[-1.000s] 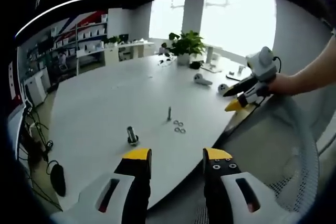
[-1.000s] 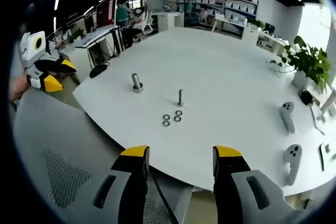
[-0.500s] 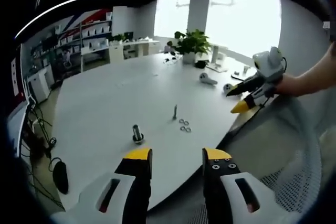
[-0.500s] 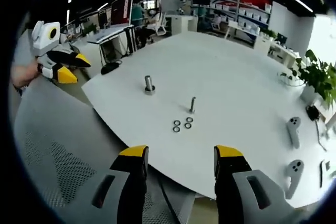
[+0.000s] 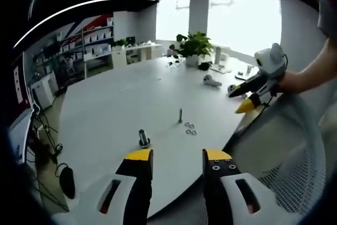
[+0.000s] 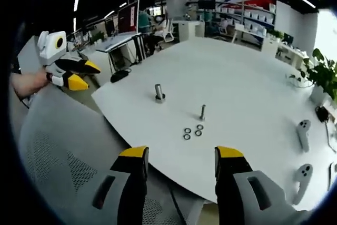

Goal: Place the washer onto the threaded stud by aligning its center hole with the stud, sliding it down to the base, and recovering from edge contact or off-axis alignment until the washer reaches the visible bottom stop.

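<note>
On the white table [image 5: 121, 98] stands a thin threaded stud [image 5: 180, 115] [image 6: 202, 112], upright, with three small washers [image 5: 189, 127] [image 6: 192, 131] lying flat beside it. A thicker bolt [image 5: 143, 138] [image 6: 158, 93] stands apart from them. My left gripper [image 5: 172, 158] [image 6: 81, 73] hangs open off the table's near edge with nothing between its jaws. My right gripper [image 6: 180, 155] [image 5: 246, 98] is open too and empty, held over a mesh chair short of the table.
A mesh chair back [image 6: 58, 162] [image 5: 295, 151] lies under both grippers. Two white controllers [image 6: 303, 133] [image 5: 210, 81] and a potted plant [image 5: 192, 46] sit on the far part of the table. Desks, shelves and cables on the floor [image 5: 50, 151] surround it.
Both views have drifted slightly, so the stud, washers and bolt sit a little further right in each. The things on the table have not moved. Both grippers stay open.
</note>
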Demonstrator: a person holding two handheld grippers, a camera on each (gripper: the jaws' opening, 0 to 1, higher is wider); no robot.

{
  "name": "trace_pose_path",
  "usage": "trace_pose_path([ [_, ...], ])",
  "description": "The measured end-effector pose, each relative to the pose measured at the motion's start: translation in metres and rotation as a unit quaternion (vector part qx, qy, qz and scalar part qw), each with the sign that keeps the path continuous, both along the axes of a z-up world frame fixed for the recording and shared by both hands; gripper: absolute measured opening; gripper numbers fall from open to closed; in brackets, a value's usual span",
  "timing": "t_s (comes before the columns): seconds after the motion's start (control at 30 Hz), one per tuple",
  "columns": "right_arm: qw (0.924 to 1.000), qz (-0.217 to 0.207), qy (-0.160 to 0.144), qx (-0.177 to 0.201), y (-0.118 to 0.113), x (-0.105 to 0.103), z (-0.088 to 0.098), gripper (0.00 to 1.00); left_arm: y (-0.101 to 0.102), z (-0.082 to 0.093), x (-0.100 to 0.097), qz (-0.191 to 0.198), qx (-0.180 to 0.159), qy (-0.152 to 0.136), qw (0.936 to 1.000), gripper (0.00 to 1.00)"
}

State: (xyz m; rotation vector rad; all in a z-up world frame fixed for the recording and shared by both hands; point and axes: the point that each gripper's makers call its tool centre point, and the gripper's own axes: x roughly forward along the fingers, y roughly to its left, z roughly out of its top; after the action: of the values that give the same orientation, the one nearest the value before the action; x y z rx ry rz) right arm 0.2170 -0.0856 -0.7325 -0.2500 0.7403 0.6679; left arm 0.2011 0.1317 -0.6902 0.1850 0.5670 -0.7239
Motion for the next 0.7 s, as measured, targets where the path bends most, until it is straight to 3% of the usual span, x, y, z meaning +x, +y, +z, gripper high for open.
trace_pose_path([
  [0.07, 0.9992, 0.025, -0.016, -0.026, -0.002, 0.005, 0.000, 0.52, 0.000, -0.002, -0.001, -0.003, 0.007, -0.001, 1.0000, 0.37],
  [0.17, 0.9996, 0.024, -0.015, -0.006, 0.003, 0.013, 0.001, 0.52, -0.004, 0.004, -0.002, -0.013, 0.005, -0.017, 0.9997, 0.37],
  [0.4, 0.9988, 0.044, -0.015, -0.017, 0.006, 0.035, -0.012, 0.51, 0.002, -0.004, 0.000, -0.001, 0.025, -0.007, 0.9997, 0.38],
  [0.7, 0.9986, 0.051, 0.014, -0.003, 0.021, 0.057, -0.038, 0.46, 0.007, -0.011, 0.001, 0.004, 0.056, -0.008, 0.9984, 0.36],
])
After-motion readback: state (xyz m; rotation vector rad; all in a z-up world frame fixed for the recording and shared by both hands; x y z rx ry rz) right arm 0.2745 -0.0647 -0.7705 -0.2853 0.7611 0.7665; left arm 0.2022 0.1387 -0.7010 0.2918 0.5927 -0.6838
